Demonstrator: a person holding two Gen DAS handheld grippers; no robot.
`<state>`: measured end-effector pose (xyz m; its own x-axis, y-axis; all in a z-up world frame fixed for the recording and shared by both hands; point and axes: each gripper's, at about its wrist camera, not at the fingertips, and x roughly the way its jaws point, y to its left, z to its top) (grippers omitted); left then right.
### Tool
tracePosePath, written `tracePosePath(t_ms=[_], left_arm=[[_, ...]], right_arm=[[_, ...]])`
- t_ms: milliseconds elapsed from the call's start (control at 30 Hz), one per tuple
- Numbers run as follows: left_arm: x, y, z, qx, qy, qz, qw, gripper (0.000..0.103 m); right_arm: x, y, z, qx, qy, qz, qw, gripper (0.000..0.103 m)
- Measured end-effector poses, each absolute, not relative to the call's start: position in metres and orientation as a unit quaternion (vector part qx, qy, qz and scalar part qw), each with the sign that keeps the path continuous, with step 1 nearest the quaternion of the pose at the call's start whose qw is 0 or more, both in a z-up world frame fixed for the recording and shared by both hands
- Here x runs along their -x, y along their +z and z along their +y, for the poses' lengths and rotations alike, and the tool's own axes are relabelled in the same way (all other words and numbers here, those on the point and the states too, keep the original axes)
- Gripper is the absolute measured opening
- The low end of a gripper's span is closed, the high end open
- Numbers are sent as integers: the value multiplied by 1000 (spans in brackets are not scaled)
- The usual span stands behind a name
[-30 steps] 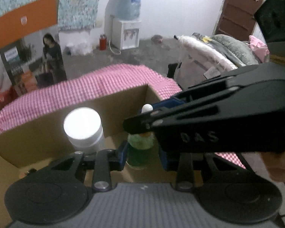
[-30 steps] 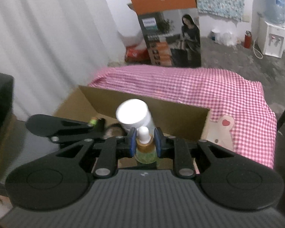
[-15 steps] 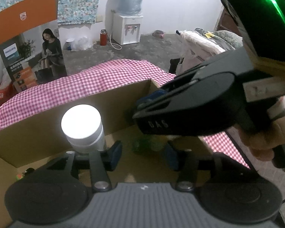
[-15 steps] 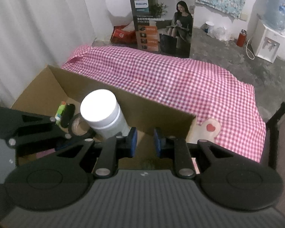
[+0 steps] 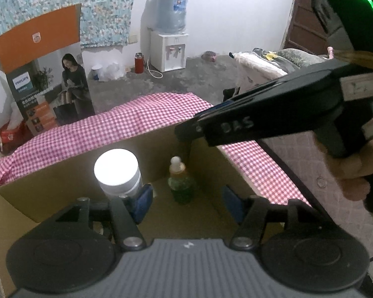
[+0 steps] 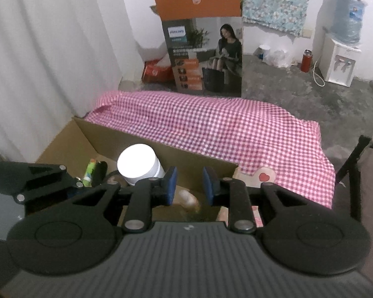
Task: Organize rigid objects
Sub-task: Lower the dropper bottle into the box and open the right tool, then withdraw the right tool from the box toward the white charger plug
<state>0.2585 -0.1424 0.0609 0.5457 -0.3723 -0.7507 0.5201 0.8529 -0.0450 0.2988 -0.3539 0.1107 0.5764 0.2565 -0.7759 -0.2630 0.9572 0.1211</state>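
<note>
The green bottle (image 5: 181,186) stands upright in the box (image 5: 62,176) corner beside the white jar (image 5: 118,173), free between the left claw (image 5: 186,202) (jaws just spread wide), while the right claw (image 6: 187,186), slightly parted, grips nothing.

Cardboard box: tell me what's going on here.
A person holds a tool in each hand over the open cardboard box on a pink checked cloth. The left tool has just been opening its jaws; the green dropper bottle stands upright, untouched, beside a white-lidded jar. The right tool, jaws slightly apart, holds nothing.
</note>
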Motion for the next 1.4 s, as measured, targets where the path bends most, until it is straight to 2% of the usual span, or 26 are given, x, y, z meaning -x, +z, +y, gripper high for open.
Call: tracePosePath(t_ms=[133, 233, 300, 367, 400, 467, 767, 1033, 1400], left_arm=[[-248, 71, -141, -97, -252, 391, 880, 66], [-238, 79, -137, -98, -250, 384, 883, 70], [-230, 85, -133, -96, -251, 382, 884, 74], [-219, 91, -127, -94, -254, 377, 886, 79], [-213, 94, -123, -94, -255, 374, 887, 81], [-199, 99, -116, -97, -257, 368, 888, 84], [-126, 108, -75, -91, -252, 350, 897, 94], [-76, 76, -57, -81, -239, 357, 900, 95], [-39, 26, -43, -86, -203, 354, 909, 95]], right_arm=[[-278, 125, -362, -19, 145, 424, 894, 25], [-253, 136, -370, -40, 142, 410, 900, 30], [-234, 141, -372, -54, 139, 401, 904, 38], [-208, 146, -376, -71, 130, 384, 911, 55], [-193, 148, -377, -79, 128, 375, 915, 58], [-163, 151, -378, -93, 121, 354, 923, 74], [-37, 146, -362, -130, 90, 275, 948, 101], [4, 120, -332, -105, 64, 285, 950, 102], [8, 89, -284, 62, -16, 306, 950, 102]])
